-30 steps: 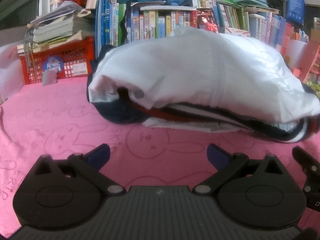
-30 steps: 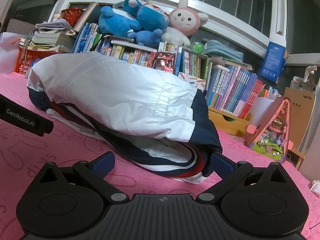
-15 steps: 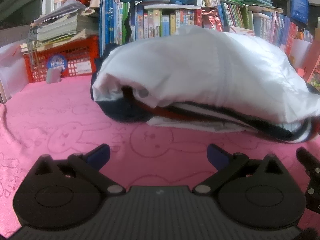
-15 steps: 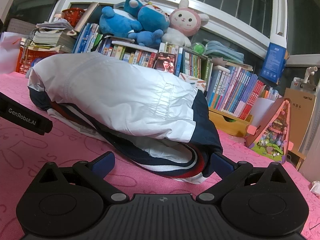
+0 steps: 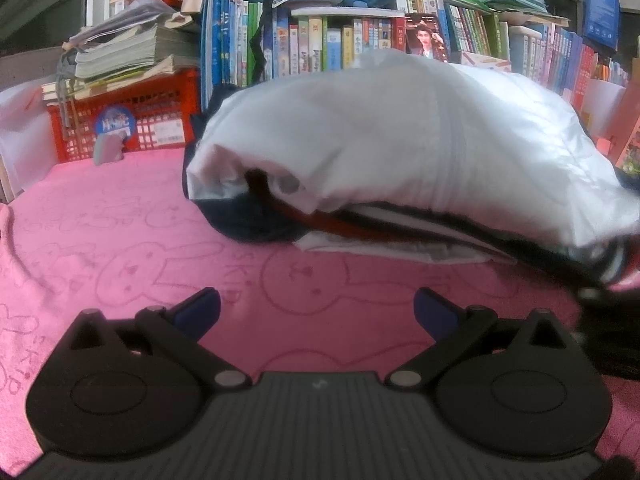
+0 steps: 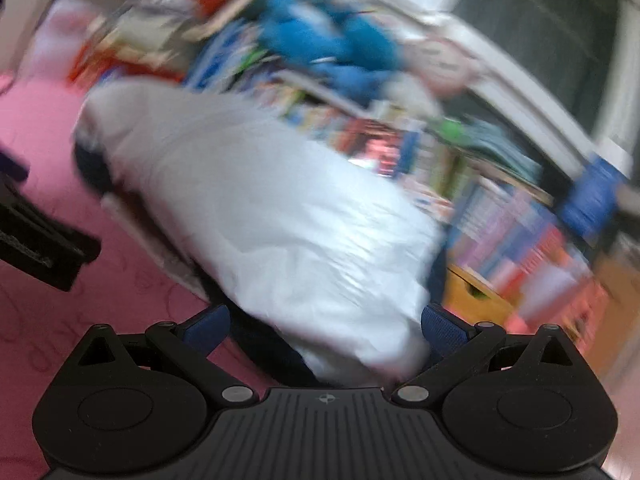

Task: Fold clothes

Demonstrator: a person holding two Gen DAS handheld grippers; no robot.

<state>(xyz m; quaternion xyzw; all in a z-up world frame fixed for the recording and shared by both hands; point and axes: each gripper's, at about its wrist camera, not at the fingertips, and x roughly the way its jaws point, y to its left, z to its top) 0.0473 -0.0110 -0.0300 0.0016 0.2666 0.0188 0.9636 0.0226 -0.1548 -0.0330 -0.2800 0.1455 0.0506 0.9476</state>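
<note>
The jacket [image 5: 400, 148] lies bundled on the pink rabbit-print cloth [image 5: 120, 248], white shell on top, navy lining and red-striped hem poking out underneath. From my left gripper [image 5: 316, 308] it sits straight ahead and a little to the right, apart from the fingertips, with bare pink cloth between the two blue pads. That gripper is spread wide and has nothing in it; I read it as waiting low over the cloth for a go at the near edge of the bundle.

My right gripper [image 6: 324, 324] is much closer in. The white fabric [image 6: 280, 232] fills the gap between its spread fingers and runs right down to the gripper body, so the garment's end is inside the jaws, though they are not pinched on it. The view is heavily smeared and tilted, so I can't say whether the pads touch cloth. My guess is I'm lining up to take the hem end for a fold.

Beyond the jacket, from the left gripper, stand a row of books [image 5: 320, 44] and a red crate [image 5: 132, 116] off to the left.
</note>
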